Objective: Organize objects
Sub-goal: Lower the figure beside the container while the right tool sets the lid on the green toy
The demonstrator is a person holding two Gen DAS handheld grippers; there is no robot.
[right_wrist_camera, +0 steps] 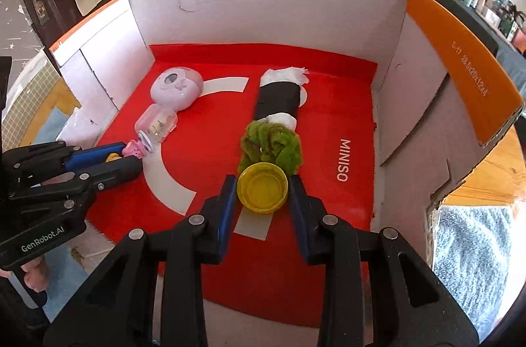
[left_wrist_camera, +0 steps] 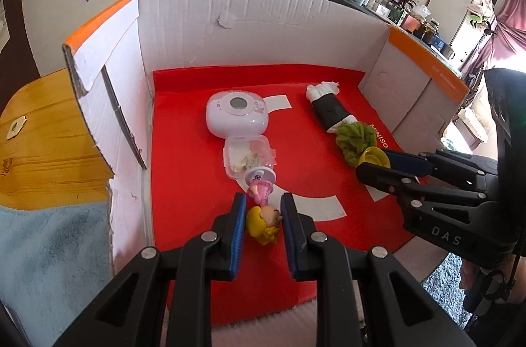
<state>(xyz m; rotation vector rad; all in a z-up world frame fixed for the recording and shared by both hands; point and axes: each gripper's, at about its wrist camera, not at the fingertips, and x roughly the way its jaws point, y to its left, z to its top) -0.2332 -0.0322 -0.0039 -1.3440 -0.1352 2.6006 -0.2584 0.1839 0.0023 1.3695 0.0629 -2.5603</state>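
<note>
Gripping a small doll [left_wrist_camera: 264,223] by its yellow-haired head, the left gripper [left_wrist_camera: 263,217] has its jaws closed on it low over the red mat [left_wrist_camera: 197,182] inside the white box [left_wrist_camera: 230,18], the doll's pink body pointing at a clear case [left_wrist_camera: 249,157] and a lilac gadget [left_wrist_camera: 237,113] lined up beyond. Over on the right side of the mat, the right gripper [right_wrist_camera: 263,192] clamps a yellow cap [right_wrist_camera: 263,191] between its jaws, right up against a green fuzzy tuft [right_wrist_camera: 271,146], with a black-and-white roll [right_wrist_camera: 281,99] lying just behind it.
</note>
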